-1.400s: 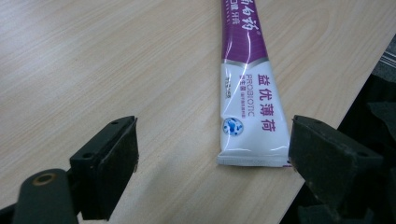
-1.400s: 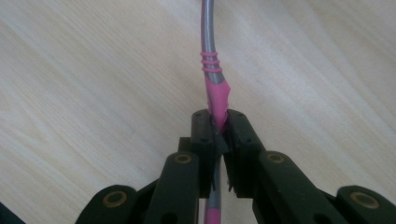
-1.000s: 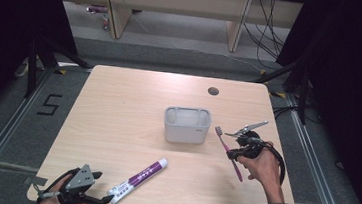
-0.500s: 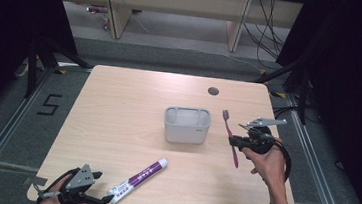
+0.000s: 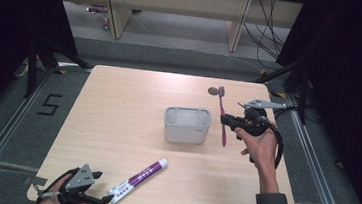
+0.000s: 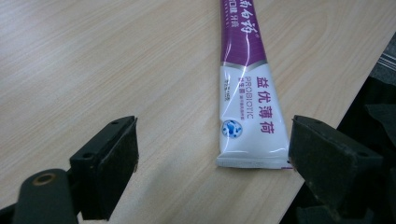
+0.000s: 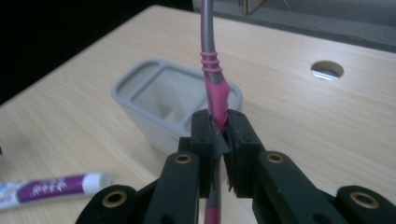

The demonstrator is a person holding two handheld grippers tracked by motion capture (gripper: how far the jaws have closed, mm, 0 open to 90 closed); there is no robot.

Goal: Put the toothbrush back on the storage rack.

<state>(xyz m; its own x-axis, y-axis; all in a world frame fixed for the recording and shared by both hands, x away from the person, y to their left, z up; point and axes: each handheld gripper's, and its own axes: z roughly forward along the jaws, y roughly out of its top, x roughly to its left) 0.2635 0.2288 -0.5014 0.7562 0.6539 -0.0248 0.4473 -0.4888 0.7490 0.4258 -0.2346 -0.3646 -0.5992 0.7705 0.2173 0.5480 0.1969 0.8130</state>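
Bare tabletop [image 5: 116,126] lies open left of the grey holder [image 5: 187,125]; the toothpaste tube [image 5: 139,174] bars the near edge.

The toothbrush [image 5: 223,115] is pink and grey, with a slim grey neck and a pink ribbed grip. It stands nearly upright, bristle head at the top and leaning slightly away, raised off the table [image 5: 117,116], just to the right of the grey holder [image 5: 186,125]. The right tongs [image 7: 219,122] pinch its pink handle partway along, with the lower end hanging free below.
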